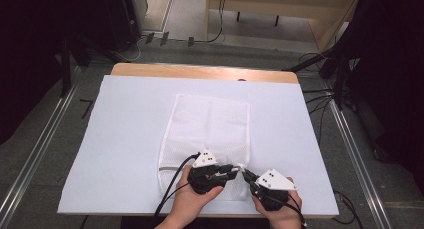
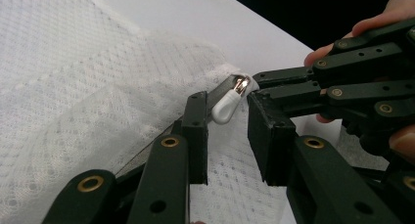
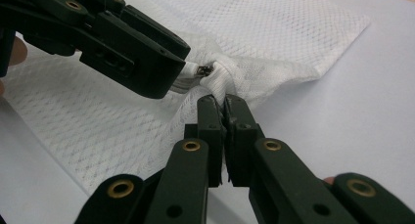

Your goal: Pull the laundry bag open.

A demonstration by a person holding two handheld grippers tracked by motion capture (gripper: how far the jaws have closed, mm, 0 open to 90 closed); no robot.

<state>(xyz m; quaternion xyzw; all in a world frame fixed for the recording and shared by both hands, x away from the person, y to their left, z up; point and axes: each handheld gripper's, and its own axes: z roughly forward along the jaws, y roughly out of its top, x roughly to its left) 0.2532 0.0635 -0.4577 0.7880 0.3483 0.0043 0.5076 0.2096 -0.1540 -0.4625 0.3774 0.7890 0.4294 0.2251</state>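
Observation:
A white mesh bag (image 1: 210, 124) lies flat on the white-covered table (image 1: 125, 139). Its near edge carries a zipper with a white pull tab (image 2: 224, 109). In the left gripper view, my left gripper (image 2: 226, 102) is open and the tab lies between the jaw tips without either pad pressing on it. My right gripper (image 3: 225, 102) is shut on a bunched fold of mesh (image 3: 222, 79) just beside the zipper slider (image 3: 205, 70). From above, the left gripper (image 1: 235, 170) and right gripper (image 1: 246, 174) meet tip to tip at the bag's near right corner.
The table's wooden far edge (image 1: 200, 71) shows beyond the white cover. Metal rails (image 1: 350, 139) run along both sides on the floor, with cables (image 1: 320, 96) and black stands (image 1: 340, 74) at the right. White cover stretches left and right of the bag.

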